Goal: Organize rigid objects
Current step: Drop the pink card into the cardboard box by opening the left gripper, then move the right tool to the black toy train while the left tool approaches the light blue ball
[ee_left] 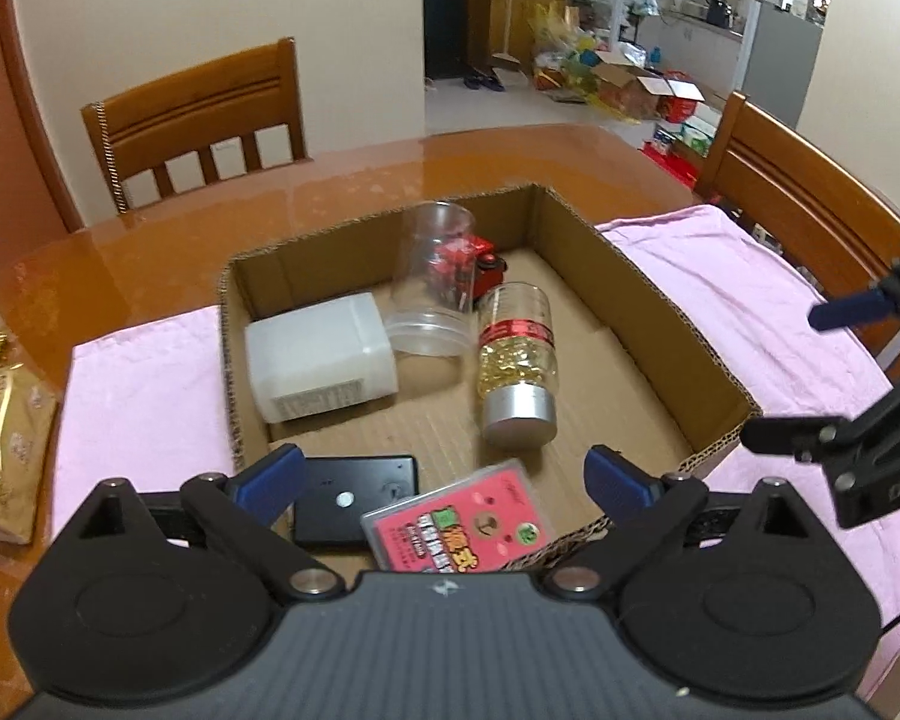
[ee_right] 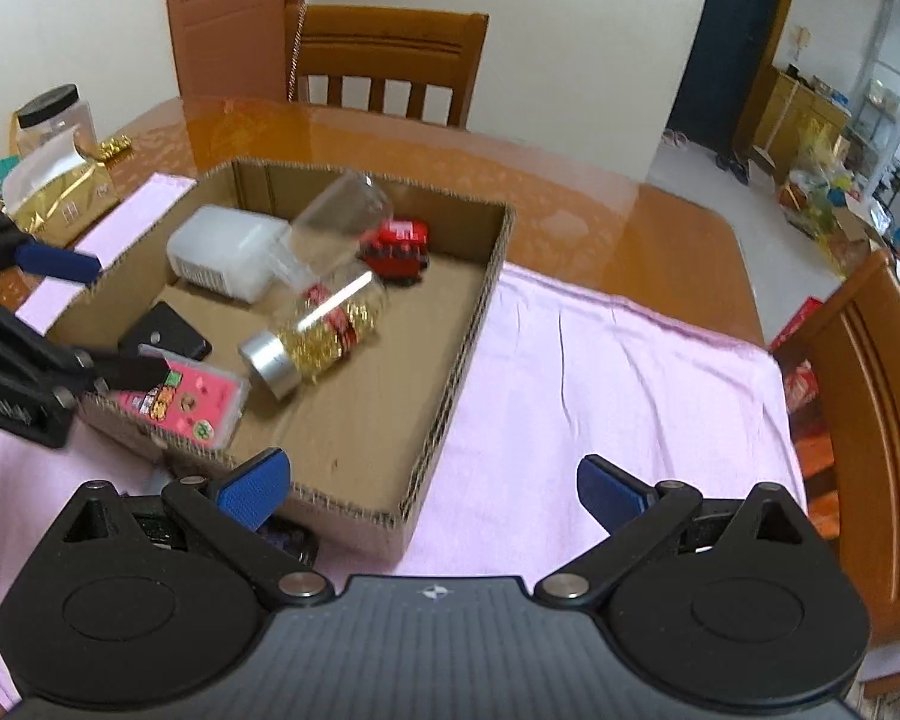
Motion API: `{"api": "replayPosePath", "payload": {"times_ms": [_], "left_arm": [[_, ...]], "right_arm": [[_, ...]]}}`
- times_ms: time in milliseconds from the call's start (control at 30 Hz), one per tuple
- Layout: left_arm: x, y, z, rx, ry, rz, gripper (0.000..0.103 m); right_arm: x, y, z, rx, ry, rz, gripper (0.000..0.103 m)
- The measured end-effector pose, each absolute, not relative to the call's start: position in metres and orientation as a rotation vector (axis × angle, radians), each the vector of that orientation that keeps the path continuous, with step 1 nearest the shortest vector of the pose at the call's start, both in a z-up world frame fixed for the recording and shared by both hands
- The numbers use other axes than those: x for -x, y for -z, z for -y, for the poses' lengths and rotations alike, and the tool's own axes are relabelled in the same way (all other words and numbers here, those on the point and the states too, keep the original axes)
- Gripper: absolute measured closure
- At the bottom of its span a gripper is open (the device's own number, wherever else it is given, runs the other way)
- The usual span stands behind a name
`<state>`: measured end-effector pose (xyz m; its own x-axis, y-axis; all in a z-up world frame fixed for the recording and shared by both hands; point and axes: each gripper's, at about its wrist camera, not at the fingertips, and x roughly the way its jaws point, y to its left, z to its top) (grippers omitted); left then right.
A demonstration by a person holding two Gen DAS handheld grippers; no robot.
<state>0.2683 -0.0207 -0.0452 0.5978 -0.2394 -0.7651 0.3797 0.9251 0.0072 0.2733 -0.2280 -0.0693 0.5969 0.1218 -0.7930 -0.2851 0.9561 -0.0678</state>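
Note:
An open cardboard box (ee_left: 678, 324) (ee_right: 450, 420) sits on a pink cloth. It holds a white plastic container (ee_left: 321, 357) (ee_right: 228, 249), a clear empty jar (ee_left: 435, 282) (ee_right: 336, 216) on its side, a red toy bus (ee_left: 480, 267) (ee_right: 397, 246), a gold-filled jar with a silver lid (ee_left: 516, 360) (ee_right: 318, 333), a black flat device (ee_left: 357, 498) (ee_right: 165, 333) and a pink card case (ee_left: 459, 522) (ee_right: 186, 399). My left gripper (ee_left: 444, 477) (ee_right: 90, 318) is open and empty above the box's near edge. My right gripper (ee_right: 432, 489) (ee_left: 810, 372) is open and empty over the box's right corner.
The pink cloth (ee_right: 600, 372) covers the wooden table (ee_left: 330, 180) right of the box. Gold packets (ee_left: 0, 438) (ee_right: 60, 204) and a black-lidded jar (ee_right: 54, 120) lie at the left. Wooden chairs (ee_left: 198, 120) (ee_right: 870, 396) stand around the table. A dark object (ee_right: 288, 540) lies under my right gripper's left finger.

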Motion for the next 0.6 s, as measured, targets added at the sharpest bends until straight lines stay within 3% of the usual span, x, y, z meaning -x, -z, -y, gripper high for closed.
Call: {"api": "replayPosePath", "payload": {"times_ms": [600], "left_arm": [[-0.215, 0.059, -0.007, -0.127, 0.193, -0.882, 0.001]], "right_arm": [[-0.241, 0.134, 0.215, 0.091, -0.151, -1.001, 0.000]]}}
